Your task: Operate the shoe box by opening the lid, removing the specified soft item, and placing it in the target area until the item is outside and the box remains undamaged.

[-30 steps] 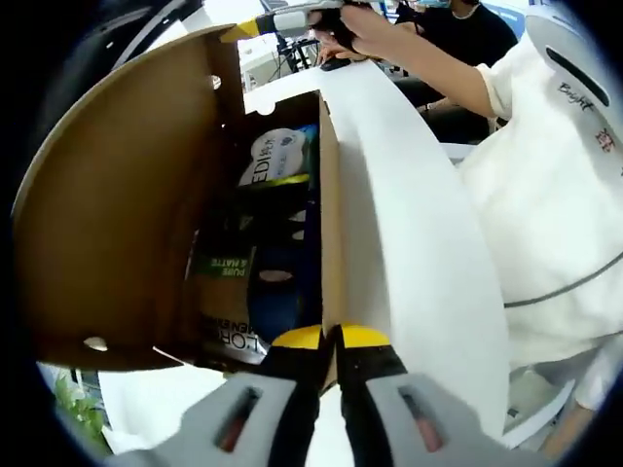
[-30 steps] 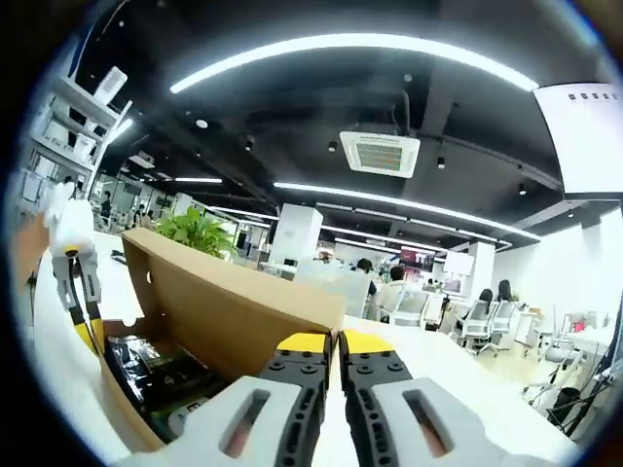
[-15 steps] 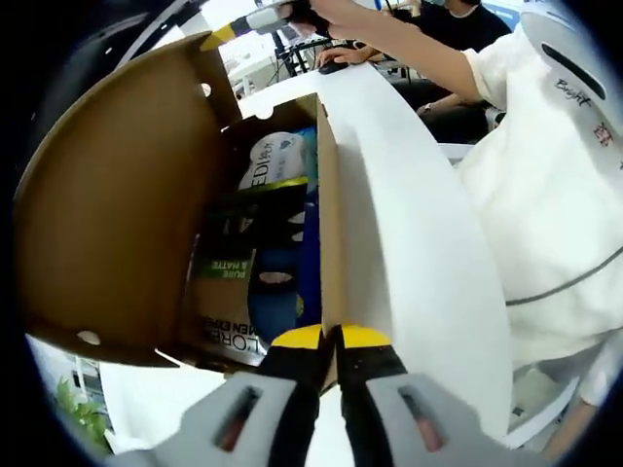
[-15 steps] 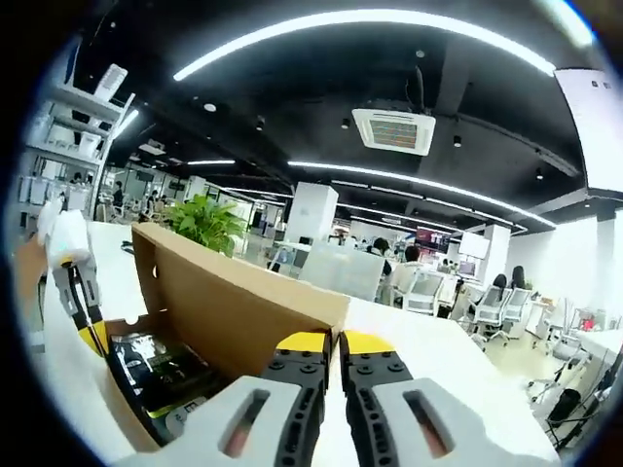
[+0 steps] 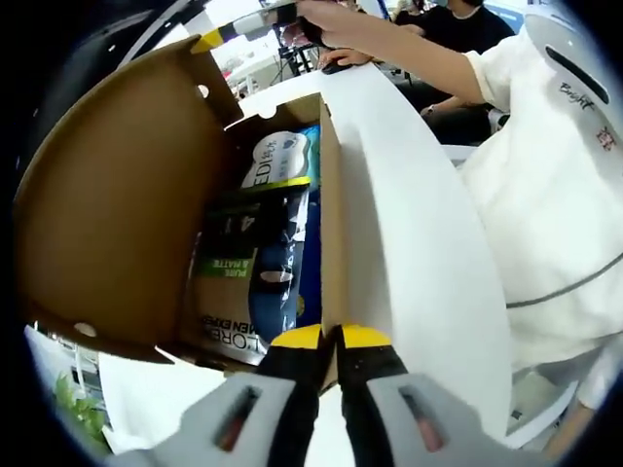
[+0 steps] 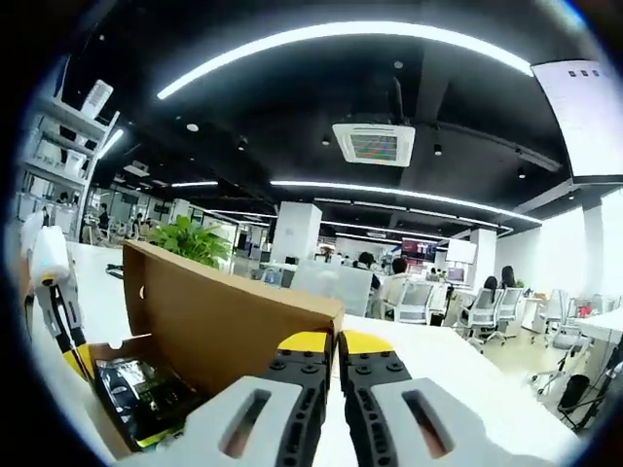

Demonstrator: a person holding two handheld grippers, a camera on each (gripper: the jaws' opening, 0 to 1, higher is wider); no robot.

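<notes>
Lid up on the shoe box (image 5: pixel 331 195), and the left gripper view looks straight along its length: the left gripper (image 5: pixel 329 339) has its yellow-tipped jaws pressed together on the near edge of the box wall, the cardboard pinched between them. Beside that wall the brown lid (image 5: pixel 117 195) stands raised like a big flap, and down inside lie the packed soft items: a white pouch (image 5: pixel 275 161) at the far end, a dark green-and-black packet (image 5: pixel 229 277) nearer, and a blue packet (image 5: pixel 287 272) against the wall, all still in the box. At the far corner of the lid sits the right gripper (image 5: pixel 216 37), its yellow tip touching the lid's edge, with a hand (image 5: pixel 326 21) behind it and a white sleeve (image 5: pixel 545 175) off to the side. The right gripper view gives the other end: its jaws (image 6: pixel 329 342) are closed on the lid's top edge, the box interior (image 6: pixel 136 389) drops away below with the dark packets in it, and the left gripper (image 6: pixel 63 331) stands at the far end, under ceiling lights (image 6: pixel 341 39) and an office beyond.
</notes>
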